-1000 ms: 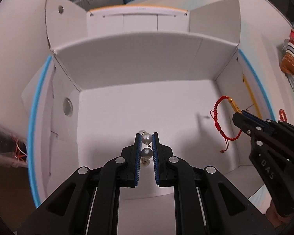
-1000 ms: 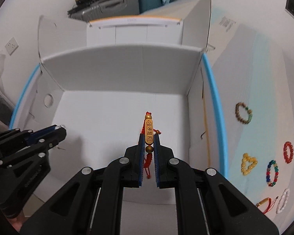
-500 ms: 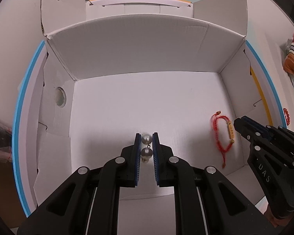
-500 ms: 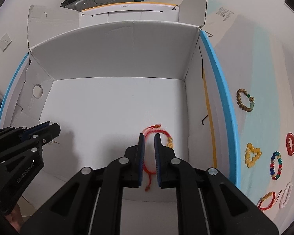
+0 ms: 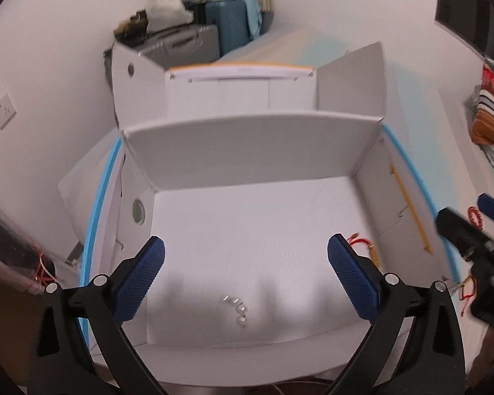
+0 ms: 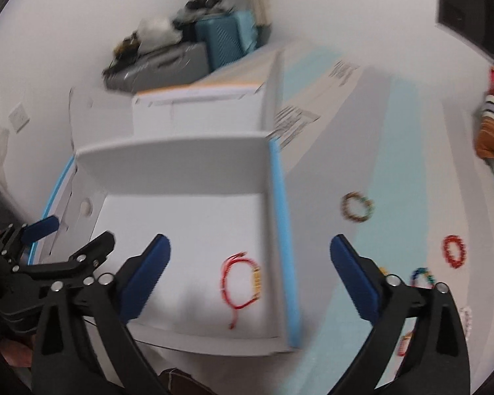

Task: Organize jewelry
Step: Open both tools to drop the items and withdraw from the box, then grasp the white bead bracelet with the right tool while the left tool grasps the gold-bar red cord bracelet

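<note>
A pearl drop piece (image 5: 238, 311) lies loose on the floor of the white cardboard box (image 5: 247, 148), near its front wall. Above it my left gripper (image 5: 245, 240) has its jaws opening wide, with nothing between the pads. A red cord bracelet with a gold bar (image 6: 243, 279) lies on the box floor (image 6: 181, 217) by the blue-edged right wall. My right gripper (image 6: 250, 240) hangs over it and that wall, its jaws also opening and empty. Each gripper shows in the other's view: right gripper (image 5: 467, 210), left gripper (image 6: 77, 230).
To the right of the box, several bead bracelets lie on the table: a brown one (image 6: 357, 205), a red one (image 6: 454, 250), a multicoloured one (image 6: 421, 276). Box flaps stand up at the back. Suitcases (image 5: 214, 33) sit beyond, and folded cloth (image 5: 490, 115) at far right.
Both grippers let go and spread wide: the pearl piece and the red cord bracelet now lie on the box floor. Both grippers have lifted and drawn back, the right one shifting right.
</note>
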Available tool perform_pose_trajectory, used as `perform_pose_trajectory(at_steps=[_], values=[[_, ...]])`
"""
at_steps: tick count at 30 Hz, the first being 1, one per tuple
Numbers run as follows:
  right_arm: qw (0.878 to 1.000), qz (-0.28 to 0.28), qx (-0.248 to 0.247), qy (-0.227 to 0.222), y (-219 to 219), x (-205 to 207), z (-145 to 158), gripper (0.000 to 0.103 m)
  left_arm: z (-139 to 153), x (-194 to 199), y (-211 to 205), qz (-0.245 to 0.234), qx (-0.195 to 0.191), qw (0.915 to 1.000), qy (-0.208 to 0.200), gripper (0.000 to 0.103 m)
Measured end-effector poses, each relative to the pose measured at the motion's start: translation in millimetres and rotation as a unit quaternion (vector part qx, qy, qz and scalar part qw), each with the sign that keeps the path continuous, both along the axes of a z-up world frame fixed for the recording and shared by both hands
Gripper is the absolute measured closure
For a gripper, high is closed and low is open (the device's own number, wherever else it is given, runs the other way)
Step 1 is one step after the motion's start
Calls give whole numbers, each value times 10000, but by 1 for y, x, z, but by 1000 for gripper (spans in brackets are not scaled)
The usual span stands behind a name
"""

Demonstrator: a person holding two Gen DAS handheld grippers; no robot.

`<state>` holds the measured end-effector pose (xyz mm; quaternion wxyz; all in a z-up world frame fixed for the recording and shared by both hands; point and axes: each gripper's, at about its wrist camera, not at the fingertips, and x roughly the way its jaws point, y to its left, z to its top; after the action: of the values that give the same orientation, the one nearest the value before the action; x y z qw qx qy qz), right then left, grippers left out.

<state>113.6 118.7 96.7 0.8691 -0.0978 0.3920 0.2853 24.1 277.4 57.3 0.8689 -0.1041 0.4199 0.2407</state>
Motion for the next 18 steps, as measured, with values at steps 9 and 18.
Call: perform_pose_trajectory(at_steps=[9, 18], values=[[9954, -776, 7, -569, -85, 12, 26, 8, 18, 15, -64, -704, -34, 9966, -418, 6], [9873, -1489, -147, -528, -182, 29, 18, 7, 16, 45, -147, -1576, -234, 9856, -559, 6]])
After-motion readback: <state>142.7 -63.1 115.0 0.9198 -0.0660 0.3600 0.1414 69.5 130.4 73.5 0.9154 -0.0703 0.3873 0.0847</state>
